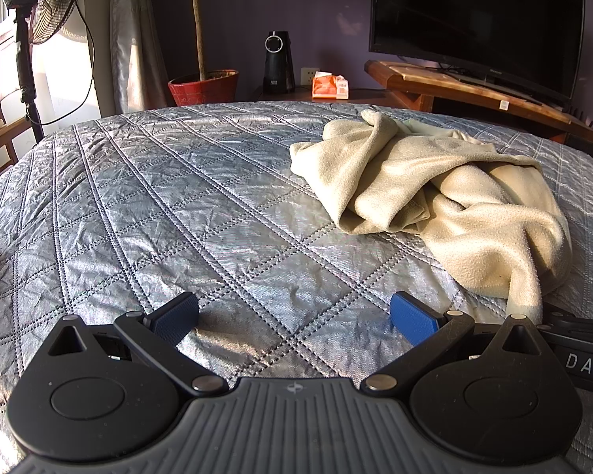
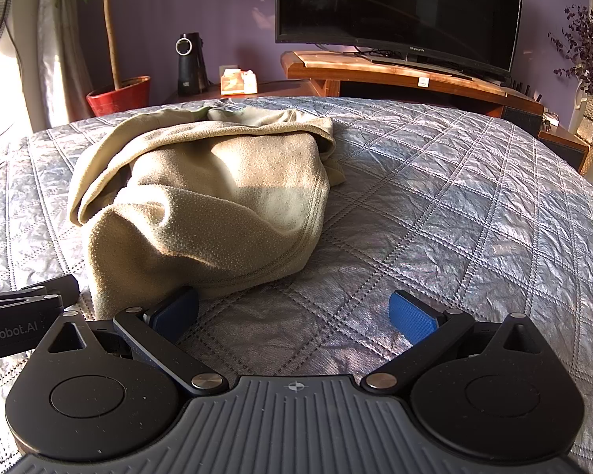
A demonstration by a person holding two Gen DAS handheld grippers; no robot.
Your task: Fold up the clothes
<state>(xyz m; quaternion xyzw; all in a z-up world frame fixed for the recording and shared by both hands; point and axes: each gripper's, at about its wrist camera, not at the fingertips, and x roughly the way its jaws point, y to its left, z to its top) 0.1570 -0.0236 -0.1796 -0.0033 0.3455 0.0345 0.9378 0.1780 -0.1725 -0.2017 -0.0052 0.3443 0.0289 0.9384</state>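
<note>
**Both tongs spread, fleece lying loose on the bed**

Under me stretches the bed (image 1: 158,205), covered in a silver-grey quilted spread that fills most of both views. Behind it, against a purple wall, a dark TV (image 2: 395,8) stands on a wooden stand (image 2: 375,71). At the far left is a fan (image 1: 55,0), and beside it a plant in a red pot (image 1: 203,87).

The fleece (image 1: 446,205), a cream garment, lies crumpled in a heap on the spread, unfolded. From my left tongs it sits ahead and to the right; from my right it sits ahead and to the left, with its near hem just beside my left-hand finger.

My left tongs (image 1: 294,316) are spread wide and hold nothing, low over bare quilt. My right tongs (image 2: 294,314) are likewise spread and hold nothing. The two sit side by side, each showing at the edge of the other's view.

Smallest, on the low table behind: a black speaker (image 1: 277,61) and an orange tissue box (image 1: 330,87).
</note>
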